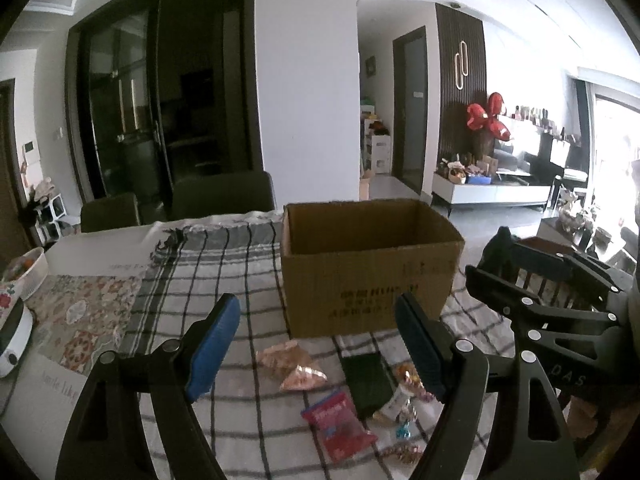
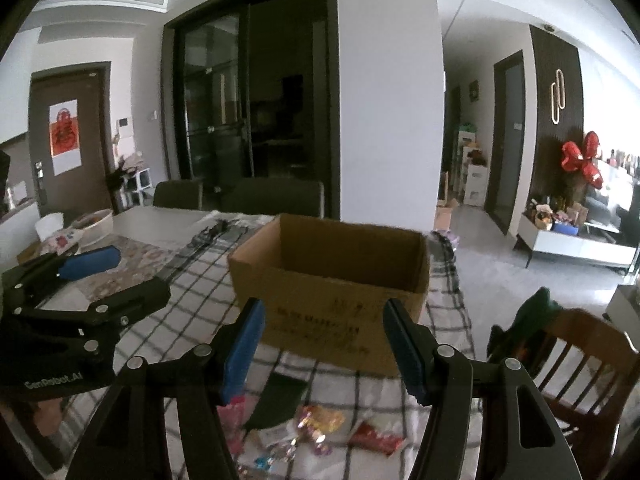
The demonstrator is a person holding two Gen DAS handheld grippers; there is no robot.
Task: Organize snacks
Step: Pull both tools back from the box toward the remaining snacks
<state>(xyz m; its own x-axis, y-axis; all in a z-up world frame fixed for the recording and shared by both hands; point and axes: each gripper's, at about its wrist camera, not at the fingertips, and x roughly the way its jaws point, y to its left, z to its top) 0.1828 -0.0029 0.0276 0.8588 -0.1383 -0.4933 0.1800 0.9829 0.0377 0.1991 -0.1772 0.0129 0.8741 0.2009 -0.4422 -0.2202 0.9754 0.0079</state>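
Note:
An open brown cardboard box (image 1: 368, 268) stands on the checked tablecloth; it also shows in the right wrist view (image 2: 332, 292). In front of it lie loose snacks: two pinkish packets (image 1: 294, 366), a dark green packet (image 1: 366, 380), a red packet (image 1: 338, 424) and several small wrapped candies (image 1: 408, 404). The right wrist view shows the green packet (image 2: 280, 400), shiny candies (image 2: 318, 424) and a red packet (image 2: 376, 438). My left gripper (image 1: 318, 350) is open and empty above the snacks. My right gripper (image 2: 324, 350) is open and empty, also above them.
The right gripper's body (image 1: 552, 308) sits close at the left view's right side; the left gripper's body (image 2: 68, 304) sits at the right view's left. A wooden chair (image 2: 576, 368) stands right of the table. A white bowl (image 1: 24, 270) and a white appliance (image 1: 10, 336) sit at the left.

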